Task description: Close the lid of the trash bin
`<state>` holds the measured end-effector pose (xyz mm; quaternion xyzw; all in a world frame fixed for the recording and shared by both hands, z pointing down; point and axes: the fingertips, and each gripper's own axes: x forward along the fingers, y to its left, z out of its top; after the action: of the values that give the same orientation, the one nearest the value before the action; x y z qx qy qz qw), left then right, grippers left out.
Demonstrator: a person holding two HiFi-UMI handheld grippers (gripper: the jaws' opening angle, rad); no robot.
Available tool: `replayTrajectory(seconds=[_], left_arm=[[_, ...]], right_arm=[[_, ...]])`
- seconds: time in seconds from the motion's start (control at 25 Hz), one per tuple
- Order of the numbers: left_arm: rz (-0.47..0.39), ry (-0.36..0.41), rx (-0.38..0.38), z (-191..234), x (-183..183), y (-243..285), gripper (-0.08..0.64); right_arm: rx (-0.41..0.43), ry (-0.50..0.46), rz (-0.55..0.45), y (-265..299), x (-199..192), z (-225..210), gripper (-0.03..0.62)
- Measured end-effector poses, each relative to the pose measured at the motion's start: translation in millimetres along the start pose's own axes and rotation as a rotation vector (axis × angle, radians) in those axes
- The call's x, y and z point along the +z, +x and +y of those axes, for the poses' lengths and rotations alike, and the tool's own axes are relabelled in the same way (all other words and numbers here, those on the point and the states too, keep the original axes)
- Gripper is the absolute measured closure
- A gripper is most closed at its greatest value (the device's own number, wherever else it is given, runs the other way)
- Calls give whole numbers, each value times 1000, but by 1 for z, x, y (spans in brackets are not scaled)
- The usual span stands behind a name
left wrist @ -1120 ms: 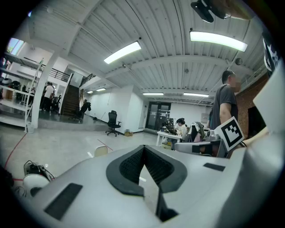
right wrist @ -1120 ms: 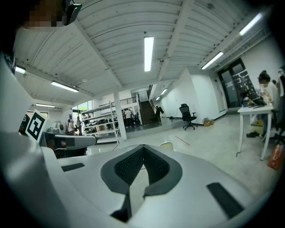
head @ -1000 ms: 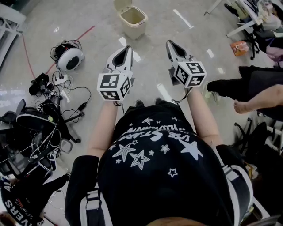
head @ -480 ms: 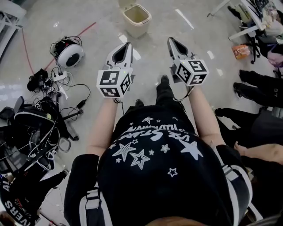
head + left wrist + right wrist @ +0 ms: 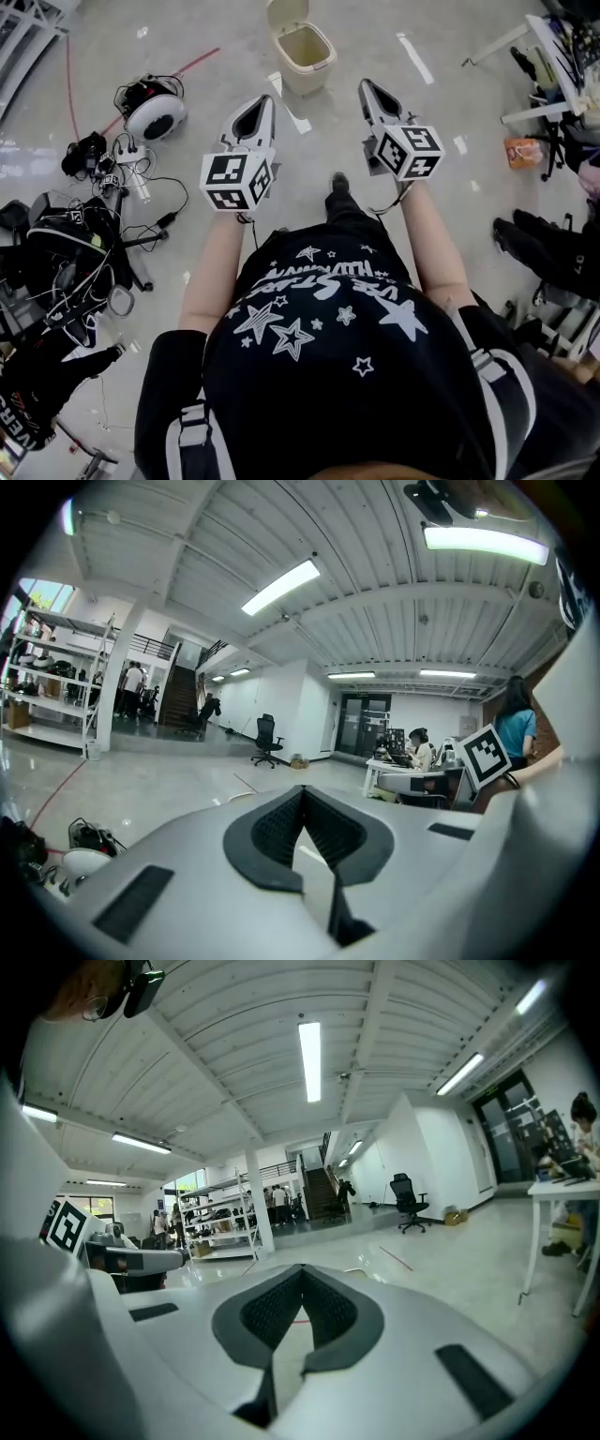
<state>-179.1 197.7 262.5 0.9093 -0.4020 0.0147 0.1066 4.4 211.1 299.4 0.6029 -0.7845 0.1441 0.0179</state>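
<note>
The beige trash bin (image 5: 307, 53) stands on the floor at the top of the head view, its lid (image 5: 285, 13) tipped up at the back and the inside showing. My left gripper (image 5: 260, 101) is held out in the air, short of the bin and a little to its left. My right gripper (image 5: 367, 88) is level with it, to the bin's right. Both point toward the bin and touch nothing. In the left gripper view the left gripper's (image 5: 302, 789) dark pads meet at the tip with nothing between them. The right gripper (image 5: 302, 1267) looks the same in its own view.
A round white device (image 5: 156, 114) with cables and a power strip (image 5: 120, 172) lies on the floor at left, above a black pile of gear (image 5: 66, 272). White table legs (image 5: 511, 42) and an orange packet (image 5: 522, 152) are at right. Another person's black shoes (image 5: 539, 242) stand at the right edge.
The person holding the grippers has stepped forward, one foot now showing between the arms. The other person's legs at right have drawn back. Both grippers keep the same pose.
</note>
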Motion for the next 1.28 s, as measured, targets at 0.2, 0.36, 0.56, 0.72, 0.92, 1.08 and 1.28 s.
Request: replayTrajectory(seconds=[0.2,0.36,0.56,0.72,0.92,1.08,1.28], left_arm=[[0,-3,76,-9,9,55,549],[12,-4,120,-21,10,94,549],[10,14,176,-34,7,129,549],[12,0,220,-32,6,146,549],[6,-8,241,-20,8,162,549],[-1,-27,246,2,7,182,549],[7,-53,240,34,4,222,549]], right_arm=[[61,0,18,31,20,-56,597],[102,2,34,49,30,-98,597],[152,29,62,71,26,-140,597],[181,46,78,91,27,-155,597],[212,43,85,118,30,-155,597],[219,26,94,142,32,-156,597],[199,13,120,176,35,-176,597]])
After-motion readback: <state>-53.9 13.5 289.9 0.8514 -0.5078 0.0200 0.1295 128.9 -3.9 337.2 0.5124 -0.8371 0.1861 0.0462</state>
